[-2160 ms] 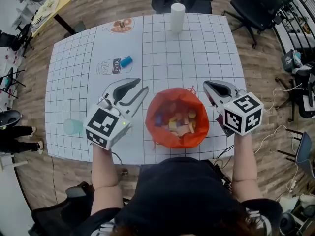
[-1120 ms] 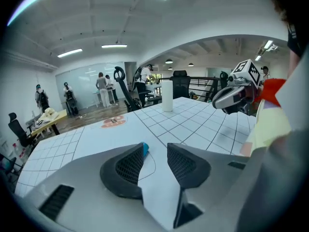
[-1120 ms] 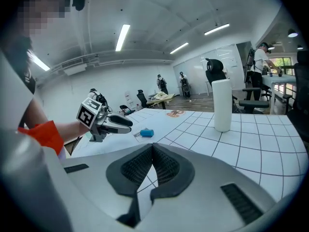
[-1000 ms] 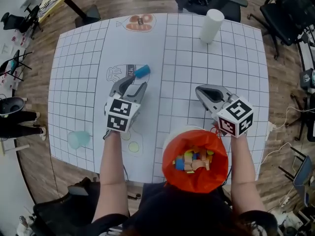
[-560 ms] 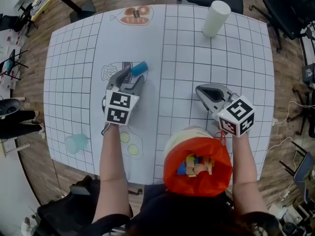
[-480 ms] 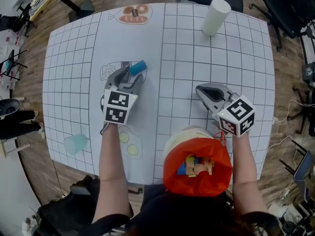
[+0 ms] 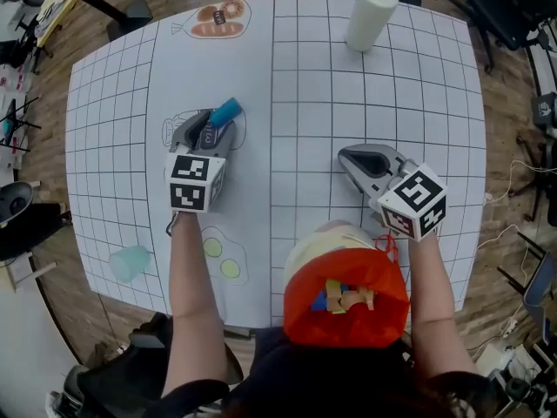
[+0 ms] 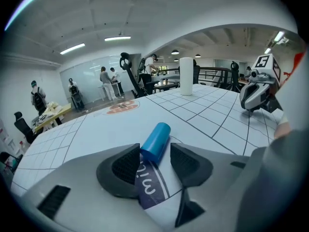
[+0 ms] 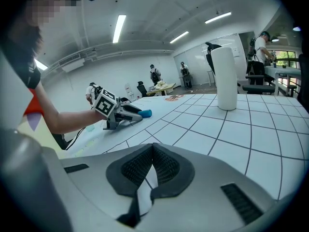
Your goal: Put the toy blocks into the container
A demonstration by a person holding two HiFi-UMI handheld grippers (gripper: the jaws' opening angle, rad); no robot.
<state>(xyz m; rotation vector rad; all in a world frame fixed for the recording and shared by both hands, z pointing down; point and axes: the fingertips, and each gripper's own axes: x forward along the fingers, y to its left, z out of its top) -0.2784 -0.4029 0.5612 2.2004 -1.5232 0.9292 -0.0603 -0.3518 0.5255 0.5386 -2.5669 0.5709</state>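
Observation:
A blue cylinder block [image 7: 226, 110] lies on the milk bottle picture of the gridded white mat [image 7: 348, 103]. My left gripper [image 7: 205, 122] is open, its pads astride the near end of the blue cylinder [image 8: 155, 139] without pressing on it. The orange bag [image 7: 383, 273] sits at the near edge by the person's body, with several coloured blocks [image 7: 341, 296] inside. My right gripper [image 7: 352, 158] rests to the right of the mat's middle, shut with nothing between its pads [image 9: 166, 166]. From the right gripper view the left gripper [image 9: 118, 112] and blue cylinder [image 9: 145, 113] show far off.
A tall white roll [image 7: 370, 16] stands at the far right of the mat. A pale green translucent piece [image 7: 130, 262] lies near the front left corner. Office chairs and wooden floor surround the table. The right gripper [image 8: 258, 88] shows at the left gripper view's right.
My left gripper has moved forward to the blue cylinder and its jaws have spread around it. The right gripper has stayed put. The bag has slid lower in the head view.

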